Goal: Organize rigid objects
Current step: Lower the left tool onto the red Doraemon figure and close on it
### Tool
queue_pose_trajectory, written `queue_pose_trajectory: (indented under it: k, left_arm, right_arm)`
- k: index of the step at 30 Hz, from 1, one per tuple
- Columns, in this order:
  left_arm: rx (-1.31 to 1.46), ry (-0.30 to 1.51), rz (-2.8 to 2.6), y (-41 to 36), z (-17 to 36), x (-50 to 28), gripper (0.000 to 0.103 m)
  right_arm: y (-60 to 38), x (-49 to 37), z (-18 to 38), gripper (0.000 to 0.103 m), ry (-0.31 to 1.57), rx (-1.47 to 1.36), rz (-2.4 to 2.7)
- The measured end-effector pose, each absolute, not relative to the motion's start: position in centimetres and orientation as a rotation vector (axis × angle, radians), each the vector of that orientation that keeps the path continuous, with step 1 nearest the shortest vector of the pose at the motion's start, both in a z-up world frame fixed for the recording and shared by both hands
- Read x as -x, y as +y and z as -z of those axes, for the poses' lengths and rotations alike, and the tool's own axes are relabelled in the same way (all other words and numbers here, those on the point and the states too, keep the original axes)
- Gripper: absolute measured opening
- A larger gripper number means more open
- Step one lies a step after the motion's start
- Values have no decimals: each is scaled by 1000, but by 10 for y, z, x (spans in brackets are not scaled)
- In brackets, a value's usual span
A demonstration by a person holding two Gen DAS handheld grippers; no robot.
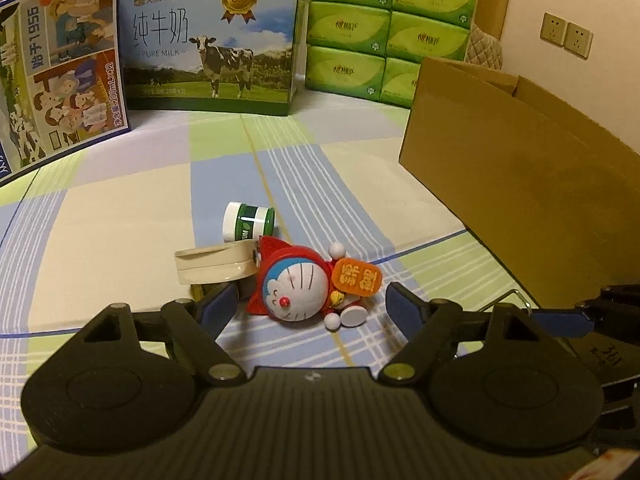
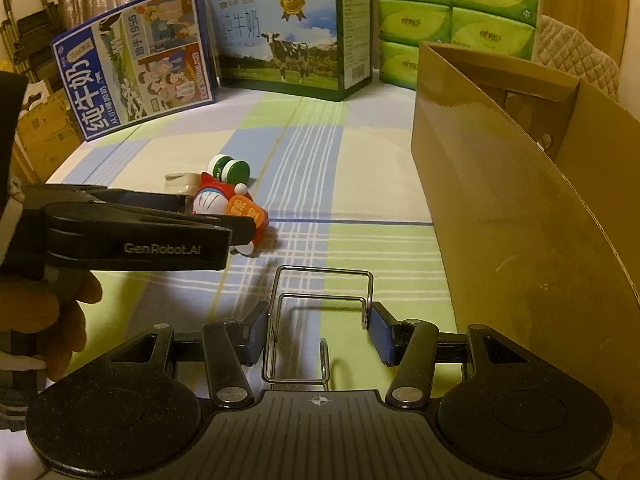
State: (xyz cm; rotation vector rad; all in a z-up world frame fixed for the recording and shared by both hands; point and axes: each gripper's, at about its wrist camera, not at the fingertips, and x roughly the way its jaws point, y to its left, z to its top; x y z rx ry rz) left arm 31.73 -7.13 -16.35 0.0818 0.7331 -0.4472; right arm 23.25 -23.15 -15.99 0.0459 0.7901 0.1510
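A red and blue cat figurine (image 1: 298,290) holding an orange sign lies on its back on the checked cloth. It sits between the blue pads of my left gripper (image 1: 310,304), and a thin gap shows on each side, so the jaws stand open around it. From the right wrist view, the left gripper (image 2: 218,213) reaches in from the left over the figurine (image 2: 224,204). My right gripper (image 2: 318,332) is shut on a bent metal wire holder (image 2: 320,300), whose side wires press against both pads. That wire holder (image 1: 520,296) also shows at the right edge of the left view.
A green and white jar (image 1: 248,222) lies on its side behind the figurine, with a cream tape roll (image 1: 216,266) touching the figurine's left. An open cardboard box (image 2: 520,200) stands at right. Milk cartons (image 1: 212,40) and green tissue packs (image 1: 384,28) line the back.
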Motion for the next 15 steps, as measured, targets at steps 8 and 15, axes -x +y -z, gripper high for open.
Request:
queue_pose_trajectory:
  k: [8,15]
  left_arm:
    - [-115,733,421,-82,171,-324,78]
    - [-143,735,406,-87,174,-324,73]
  right_arm:
    - [-233,-233,160,49,793,-51,-142]
    - [-232,-234,160,49,799,-55,-138]
